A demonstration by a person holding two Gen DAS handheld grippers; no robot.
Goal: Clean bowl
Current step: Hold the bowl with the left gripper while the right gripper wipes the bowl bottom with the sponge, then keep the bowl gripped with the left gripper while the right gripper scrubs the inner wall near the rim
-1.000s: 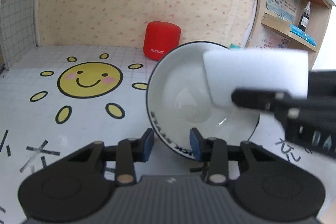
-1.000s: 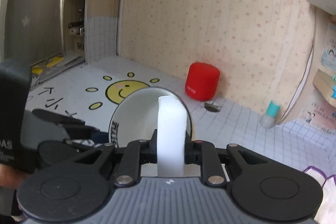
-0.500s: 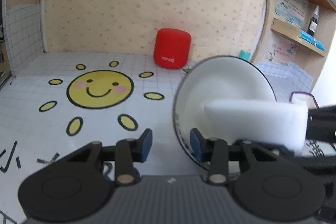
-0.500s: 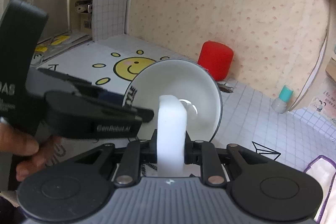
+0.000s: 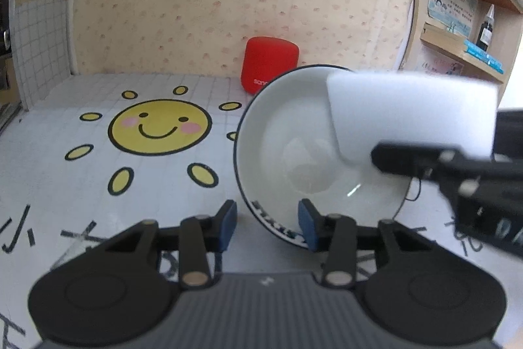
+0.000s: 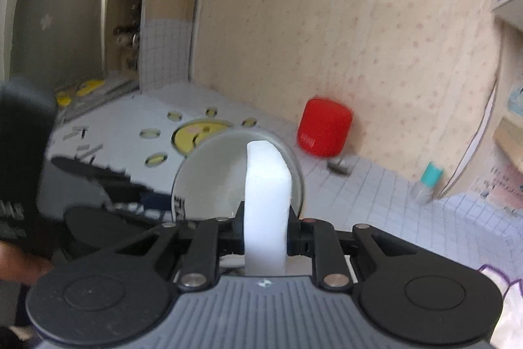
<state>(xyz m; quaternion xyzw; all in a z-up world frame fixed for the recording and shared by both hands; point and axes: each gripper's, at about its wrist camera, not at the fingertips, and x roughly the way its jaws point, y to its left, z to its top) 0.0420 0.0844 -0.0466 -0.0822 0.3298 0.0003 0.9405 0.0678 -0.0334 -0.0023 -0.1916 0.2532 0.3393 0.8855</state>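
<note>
A white bowl (image 5: 294, 146) with a dark rim is held tilted on its side, its opening turned toward my right gripper. My left gripper (image 5: 266, 224) is shut on the bowl's lower rim, with the blue pads on either side of it. My right gripper (image 6: 266, 231) is shut on a white sponge block (image 6: 266, 185). The sponge (image 5: 408, 116) reaches into the upper right part of the bowl (image 6: 212, 172). Whether it touches the bowl's inner wall cannot be told.
A red cylindrical speaker (image 5: 269, 64) stands against the back wall behind the bowl. The table (image 5: 65, 185) has a white grid cover with a yellow sun print (image 5: 160, 126). A small teal-capped bottle (image 6: 426, 182) stands at the right. Shelves (image 5: 464, 51) are at the far right.
The sponge has moved from the bowl's lower part up to its upper right rim. The bowl has tilted back to its pose of a second ago. Both grips are unchanged.
</note>
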